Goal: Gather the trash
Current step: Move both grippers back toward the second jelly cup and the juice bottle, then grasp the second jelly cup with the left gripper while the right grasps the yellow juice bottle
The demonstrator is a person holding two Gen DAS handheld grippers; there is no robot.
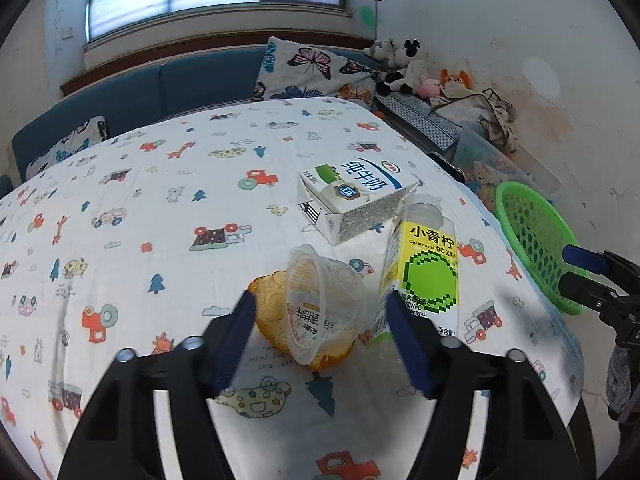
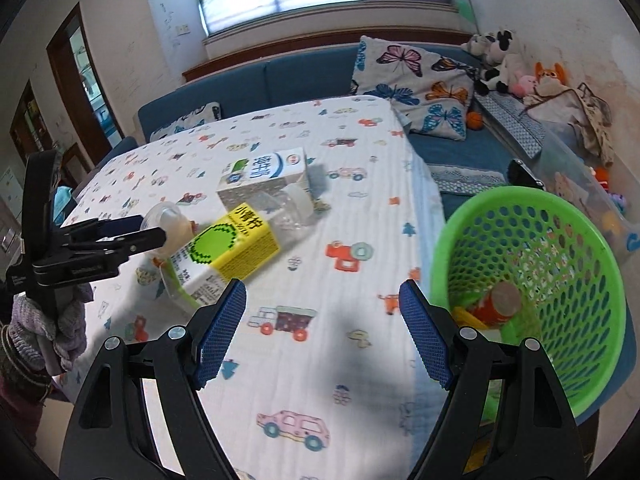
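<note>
The left gripper [image 1: 320,344], black-framed with blue ribbed pads, angles down at the table, its jaws spread to either side of a clear plastic dessert cup [image 1: 324,304] lying on its side. The pads do not visibly press on the cup; the left pad sits beside a piece of orange peel [image 1: 269,300] under the cup. In the right wrist view the same gripper [image 2: 154,230] reaches in from the left, its tips at the cup [image 2: 166,216], held by a hand in a knitted sleeve [image 2: 44,320].

The right gripper [image 2: 323,332] also points downward, over bare cloth between the trash and the basket, jaws spread wide with nothing between them.

The table wears a soft white quilted cloth printed with cartoon cars, trees and giraffes [image 1: 160,208]. Just beside the cup lies a clear plastic bottle with a yellow and green pixel-lime label [image 1: 420,272], its cap end pointing at a white rectangular milk carton with blue characters [image 1: 352,200] lying flat; bottle and carton appear to touch.

At the table's right edge stands a round bright green perforated plastic basket [image 2: 532,208]. Inside lie a red can [image 2: 500,304] and something yellow, partly covered by the right gripper's frame and hard to identify. The basket's base is cut off from view.
</note>
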